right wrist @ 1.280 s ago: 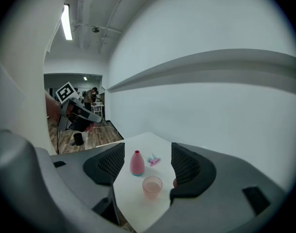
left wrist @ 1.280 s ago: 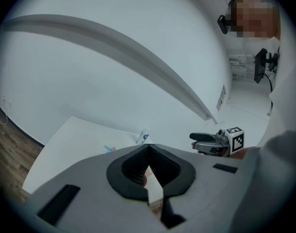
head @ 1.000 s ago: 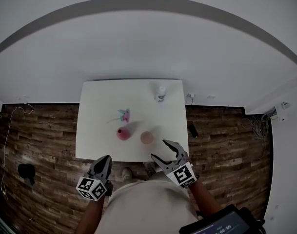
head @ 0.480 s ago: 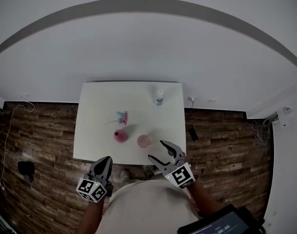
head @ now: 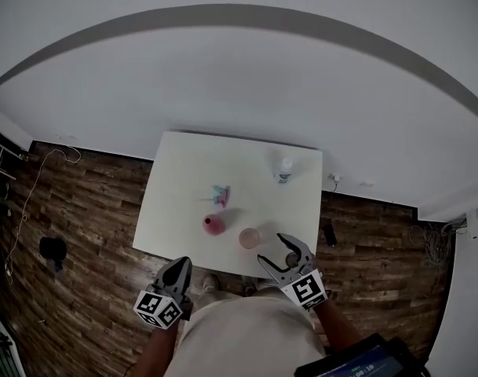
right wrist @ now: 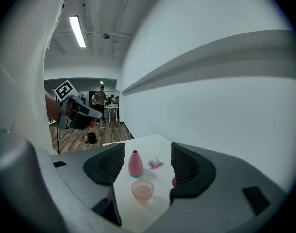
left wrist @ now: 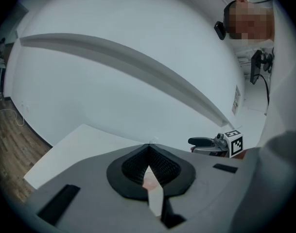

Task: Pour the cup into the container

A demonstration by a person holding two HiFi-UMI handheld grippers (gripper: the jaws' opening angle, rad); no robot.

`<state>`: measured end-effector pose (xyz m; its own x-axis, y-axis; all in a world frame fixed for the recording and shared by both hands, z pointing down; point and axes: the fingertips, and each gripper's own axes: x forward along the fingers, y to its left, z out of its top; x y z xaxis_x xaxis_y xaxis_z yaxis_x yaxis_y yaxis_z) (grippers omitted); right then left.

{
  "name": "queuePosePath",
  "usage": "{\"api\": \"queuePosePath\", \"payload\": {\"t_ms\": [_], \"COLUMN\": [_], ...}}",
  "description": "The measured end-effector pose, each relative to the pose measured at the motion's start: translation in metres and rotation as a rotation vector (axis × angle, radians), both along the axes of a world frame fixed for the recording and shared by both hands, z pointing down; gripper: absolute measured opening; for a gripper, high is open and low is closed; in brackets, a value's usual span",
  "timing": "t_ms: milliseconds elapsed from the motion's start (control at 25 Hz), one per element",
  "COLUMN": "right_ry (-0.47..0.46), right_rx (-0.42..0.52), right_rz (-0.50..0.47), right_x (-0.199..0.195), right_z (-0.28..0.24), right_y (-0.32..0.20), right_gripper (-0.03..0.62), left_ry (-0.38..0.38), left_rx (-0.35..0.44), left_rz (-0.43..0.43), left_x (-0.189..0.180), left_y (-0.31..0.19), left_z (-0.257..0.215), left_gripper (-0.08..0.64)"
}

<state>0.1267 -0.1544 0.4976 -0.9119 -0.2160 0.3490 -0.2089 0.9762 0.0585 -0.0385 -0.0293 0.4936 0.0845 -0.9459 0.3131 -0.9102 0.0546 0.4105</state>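
A clear cup (head: 249, 238) (right wrist: 142, 189) with a pinkish tint stands near the front edge of the white table (head: 184, 171). A pink narrow-necked vase (head: 213, 225) (right wrist: 135, 164) stands just left of it. My right gripper (head: 290, 256) (right wrist: 145, 171) hangs over the table's front edge, right of the cup, open, with nothing between its jaws. The cup lies ahead of those jaws, untouched. My left gripper (head: 176, 277) (left wrist: 148, 166) is off the table in front of its near edge, shut and empty.
A small pink-and-blue item (head: 220, 195) (right wrist: 155, 163) lies behind the vase. A clear bottle (head: 283, 170) stands at the table's far right. On the wood floor are a dark object (head: 52, 248) on the left and another (head: 327, 234) right of the table.
The head view has swung, so the table now sits lower and further right in the picture. Both grippers keep their stance at the near edge, jaws unchanged.
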Motion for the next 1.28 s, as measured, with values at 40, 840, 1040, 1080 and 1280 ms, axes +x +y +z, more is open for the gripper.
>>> {"api": "queuePosePath", "payload": {"t_ms": [40, 840, 1040, 1080, 1280], "right_ry": [0.004, 0.084, 0.117, 0.124, 0.158], "right_rx": [-0.005, -0.029, -0.025, -0.02, -0.019], "right_rz": [-0.008, -0.114, -0.146, -0.149, -0.137], "right_x": [-0.001, -0.032, -0.026, -0.024, -0.012], "right_z": [0.003, 0.038, 0.054, 0.057, 0.072], "right_y": [-0.002, 0.015, 0.026, 0.025, 0.02], "right_gripper": [0.281, 0.281, 0.321, 0.322, 0.322], "left_ry": [0.005, 0.059, 0.041, 0.032, 0.001], "left_rx": [-0.004, -0.052, -0.069, -0.075, -0.11], "left_rz": [-0.019, -0.046, -0.018, -0.007, 0.043], "left_x": [-0.001, -0.037, -0.041, -0.04, -0.028], "left_y": [0.002, 0.02, 0.018, 0.016, 0.006], "left_z": [0.0, 0.023, 0.026, 0.027, 0.037], "left_gripper": [0.011, 0.011, 0.011, 0.011, 0.011]}}
